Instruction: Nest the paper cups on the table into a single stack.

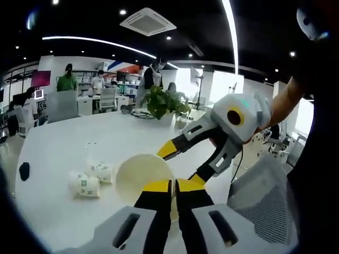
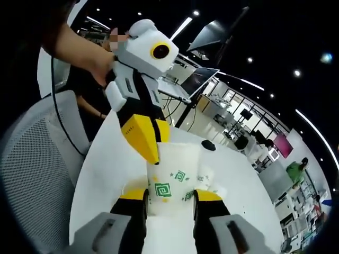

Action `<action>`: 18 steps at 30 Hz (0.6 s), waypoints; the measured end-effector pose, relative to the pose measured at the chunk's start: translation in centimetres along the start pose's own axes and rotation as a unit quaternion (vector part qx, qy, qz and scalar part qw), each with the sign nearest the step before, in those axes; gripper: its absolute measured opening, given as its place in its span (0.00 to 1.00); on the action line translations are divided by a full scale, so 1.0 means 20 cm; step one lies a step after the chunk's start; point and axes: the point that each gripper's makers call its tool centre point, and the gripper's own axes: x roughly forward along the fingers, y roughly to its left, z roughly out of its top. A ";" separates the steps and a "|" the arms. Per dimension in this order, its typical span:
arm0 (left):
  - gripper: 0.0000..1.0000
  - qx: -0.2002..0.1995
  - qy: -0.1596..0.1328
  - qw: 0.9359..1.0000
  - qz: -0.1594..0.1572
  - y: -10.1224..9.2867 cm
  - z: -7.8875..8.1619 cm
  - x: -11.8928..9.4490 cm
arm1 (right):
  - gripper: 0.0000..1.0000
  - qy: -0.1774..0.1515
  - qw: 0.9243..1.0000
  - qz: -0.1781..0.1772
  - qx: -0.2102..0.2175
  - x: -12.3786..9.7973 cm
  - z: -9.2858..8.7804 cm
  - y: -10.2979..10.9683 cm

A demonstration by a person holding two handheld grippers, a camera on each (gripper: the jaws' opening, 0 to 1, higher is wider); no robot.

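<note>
Cups (image 1: 91, 179), a couple of them, were lying on their sides on the white table (image 1: 63, 143) at about 9 o'clock in the left gripper view. Center frame, the left gripper (image 1: 174, 191) was pinched onto the rim of the held paper cup (image 1: 143, 177), while the right gripper (image 2: 170, 197) had its jaws clamped around that cup's printed body, left one coming in from 12 o'clock.

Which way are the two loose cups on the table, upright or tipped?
Tipped. Both loose cups lie on their sides on the white table, beside each other, printed walls showing.
</note>
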 end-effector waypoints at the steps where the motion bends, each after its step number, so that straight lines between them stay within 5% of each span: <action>1: 0.00 0.001 0.001 1.000 0.000 0.00 0.00 0.00 | 0.30 0.001 1.000 0.007 0.008 0.00 0.00 0.01; 5: 0.00 0.003 0.002 1.000 0.001 -0.01 0.01 0.00 | 0.33 0.006 1.000 0.011 0.018 0.01 -0.01 0.03; 9: 0.00 0.015 0.004 1.000 0.002 -0.02 0.02 -0.01 | 0.38 -0.002 0.997 0.003 0.074 0.00 -0.01 0.02; 18: 0.00 0.052 0.038 0.998 -0.002 -0.04 0.00 -0.02 | 0.44 -0.030 0.978 -0.022 0.204 -0.06 -0.04 -0.03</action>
